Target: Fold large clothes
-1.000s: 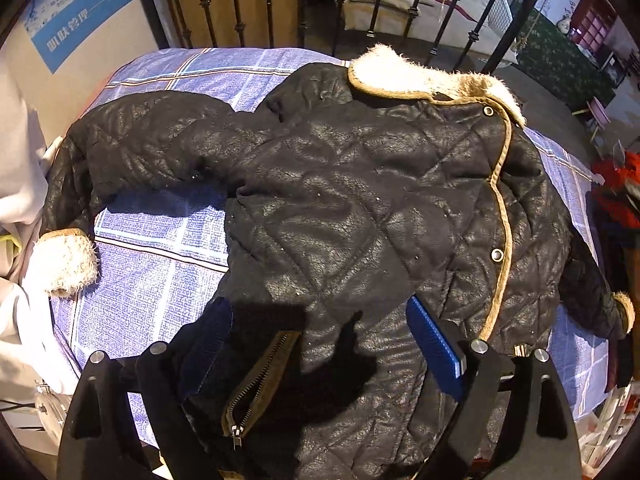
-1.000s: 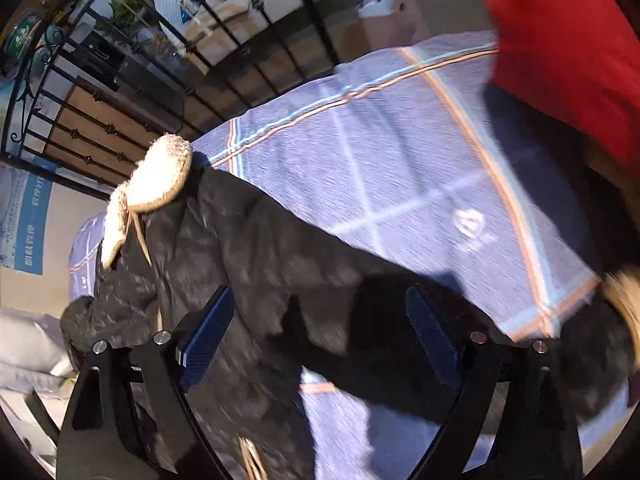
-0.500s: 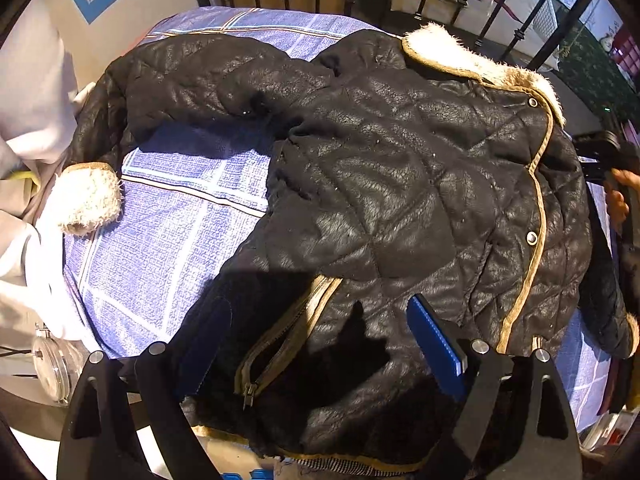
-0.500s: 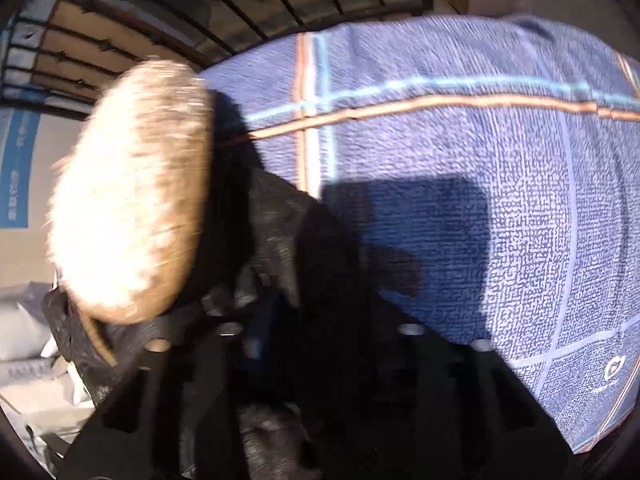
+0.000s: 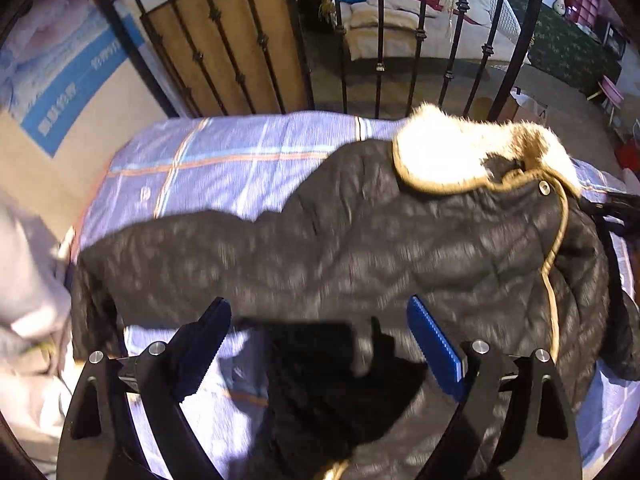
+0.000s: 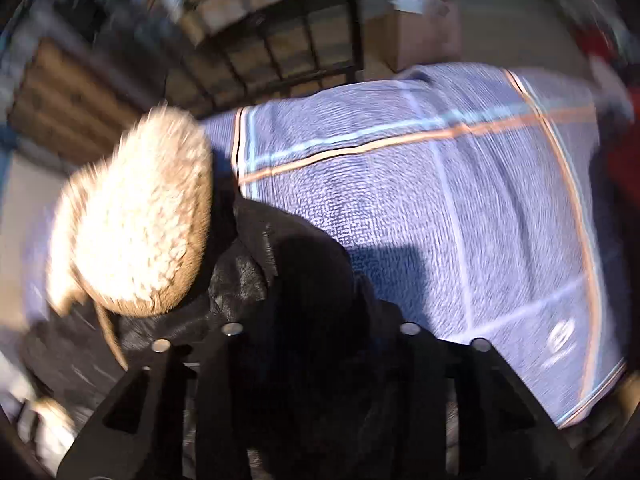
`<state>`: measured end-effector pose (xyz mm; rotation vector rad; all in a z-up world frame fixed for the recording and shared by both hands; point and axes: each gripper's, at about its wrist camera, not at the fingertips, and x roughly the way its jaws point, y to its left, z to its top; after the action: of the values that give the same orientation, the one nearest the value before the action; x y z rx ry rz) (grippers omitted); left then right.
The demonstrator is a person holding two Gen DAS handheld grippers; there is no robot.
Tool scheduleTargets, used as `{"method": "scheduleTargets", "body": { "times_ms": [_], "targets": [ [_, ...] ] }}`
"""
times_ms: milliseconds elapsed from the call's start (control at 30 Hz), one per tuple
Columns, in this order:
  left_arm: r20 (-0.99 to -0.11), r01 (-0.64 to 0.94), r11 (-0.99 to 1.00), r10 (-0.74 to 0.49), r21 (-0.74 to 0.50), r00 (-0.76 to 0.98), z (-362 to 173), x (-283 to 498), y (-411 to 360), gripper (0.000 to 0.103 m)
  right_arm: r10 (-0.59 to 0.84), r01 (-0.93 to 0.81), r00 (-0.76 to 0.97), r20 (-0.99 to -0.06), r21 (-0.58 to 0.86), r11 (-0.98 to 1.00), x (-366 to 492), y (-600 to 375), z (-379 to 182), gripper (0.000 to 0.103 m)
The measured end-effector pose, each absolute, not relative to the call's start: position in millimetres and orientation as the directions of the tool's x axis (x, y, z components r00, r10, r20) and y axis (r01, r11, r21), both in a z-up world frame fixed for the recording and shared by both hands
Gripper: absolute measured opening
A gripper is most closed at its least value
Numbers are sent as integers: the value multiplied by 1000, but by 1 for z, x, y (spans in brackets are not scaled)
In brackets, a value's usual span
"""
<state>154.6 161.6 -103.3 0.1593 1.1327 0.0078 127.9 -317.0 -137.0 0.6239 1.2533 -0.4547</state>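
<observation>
My right gripper [image 6: 316,344] is closed on the jacket [image 5: 400,240] shoulder; the left gripper [image 5: 320,344] is wide open, empty. Next I fold the sleeve [image 5: 180,252] inward.

left gripper [image 5: 318,344]: black curved arms, triangular cut-outs, silver screw heads, blue ribbed pads on the fingers [image 5: 436,346]. right gripper [image 6: 316,344]: same black frame, four silver screws, pads hidden.
</observation>
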Motion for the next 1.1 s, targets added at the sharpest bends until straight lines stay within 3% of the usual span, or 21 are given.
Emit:
{"method": "scheduleTargets", "body": {
  "times_ms": [33,167,400,533,633,667,767,900,933,1000,1100],
  "targets": [
    [-899,72,989,87,130,429,-105,165,159,93,-20,668,271,-962,173,723,117,-322,-127,78],
    [-915,53,993,76,106,395,-123,210,159,93,-88,649,343,-935,168,742,82,-321,-86,79],
    [-935,135,977,112,165,337,-174,280,124,89,-3,531,309,-951,170,830,25,-267,-82,79],
    [-962,197,969,99,151,255,-212,296,111,39,39,613,291,-956,217,760,-9,-248,-92,79],
    [-955,242,951,125,192,268,-218,306,109,17,56,640,260,-964,215,737,-24,-242,-100,79],
    [-950,238,951,123,196,288,-212,310,112,15,53,641,255,-965,210,738,-25,-243,-101,79],
    [-938,200,961,117,189,327,-192,335,127,13,16,645,260,-966,186,741,-30,-249,-91,79],
    [-947,209,954,154,217,280,-215,354,134,14,-38,635,280,-959,155,757,-29,-255,-77,79],
    [-945,225,940,196,257,262,-228,355,129,22,-43,624,286,-957,153,766,-26,-254,-74,79],
    [-896,266,877,314,400,312,-237,348,108,29,-47,606,293,-955,147,782,-19,-252,-73,79],
    [-883,261,866,336,427,329,-224,340,90,30,-16,552,306,-952,164,818,-6,-238,-71,79]
  ]
}}
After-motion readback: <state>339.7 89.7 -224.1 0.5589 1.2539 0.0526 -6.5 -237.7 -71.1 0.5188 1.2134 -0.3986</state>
